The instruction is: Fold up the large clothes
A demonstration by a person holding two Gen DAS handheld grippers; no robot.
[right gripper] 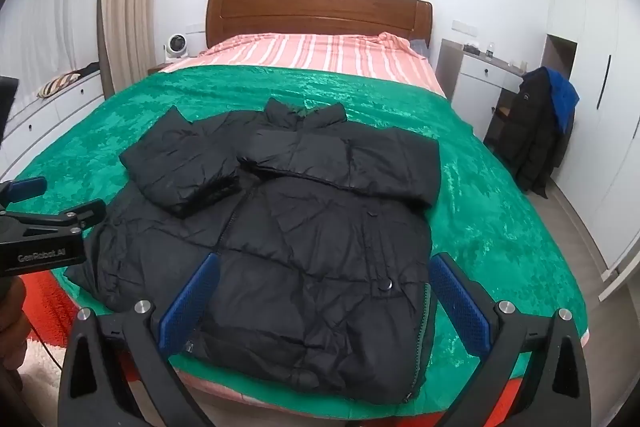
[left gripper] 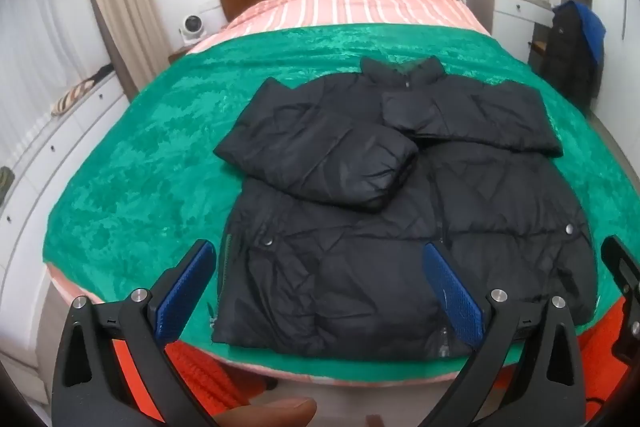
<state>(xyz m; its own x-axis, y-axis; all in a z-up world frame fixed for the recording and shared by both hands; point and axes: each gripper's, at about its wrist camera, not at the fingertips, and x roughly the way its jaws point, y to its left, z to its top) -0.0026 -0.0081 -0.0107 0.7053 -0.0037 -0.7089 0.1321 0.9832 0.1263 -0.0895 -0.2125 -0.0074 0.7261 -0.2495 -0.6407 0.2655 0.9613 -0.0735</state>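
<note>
Your left gripper (left gripper: 320, 291) and right gripper (right gripper: 324, 299) both have jaws wide apart. The black jacket (left gripper: 380, 227) lies on the green blanket (left gripper: 140, 167), sleeves folded in.

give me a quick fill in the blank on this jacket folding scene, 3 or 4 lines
1. The black puffer jacket lies on a ____ blanket.
2. Both of the jacket's ____ are folded across its chest.
3. The left gripper and right gripper both have their jaws ____.
4. The headboard behind the striped sheet is made of ____.

Missing words: green; sleeves; open; wood
</note>
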